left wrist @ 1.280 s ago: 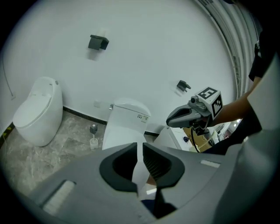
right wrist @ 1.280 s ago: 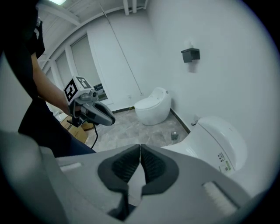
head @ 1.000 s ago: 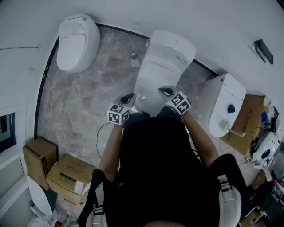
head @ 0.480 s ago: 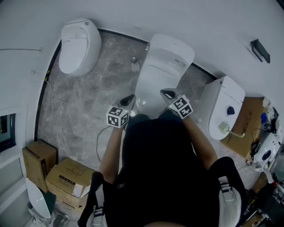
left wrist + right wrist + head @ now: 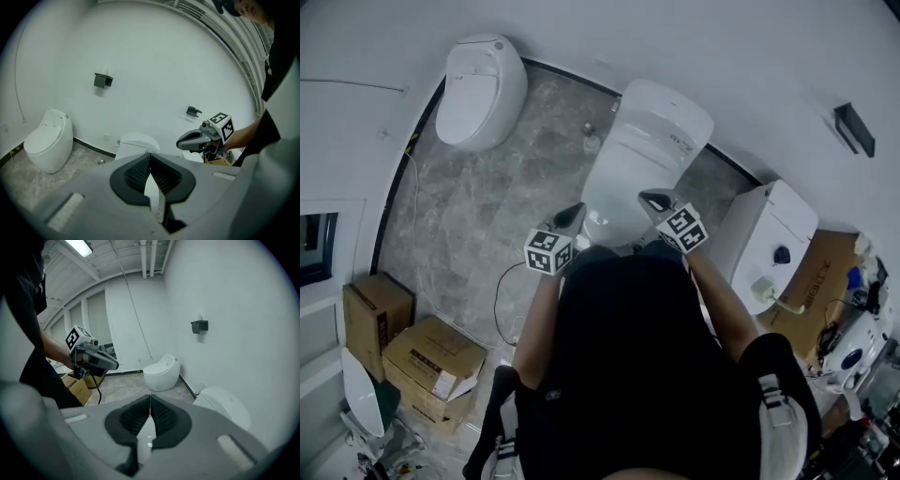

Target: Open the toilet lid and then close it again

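The left gripper is closed on nothing: its jaws have just been closing, and its own view shows the pads meeting with only white porcelain beyond them. The right gripper is also closed and empty. Both point forward and down at the middle toilet, 1 on each side of its front end. The lid lies flat and shut, apart from both tips as far as the head view shows. Its long axis runs from the front lip between the 2 grippers straight away to the hinge by the wall. The right tip appears over the lid's right front edge and the left tip just off the left edge, so neither is clearly nearer. Any lift would probably start at that near lip and swing up and away about the far hinge.
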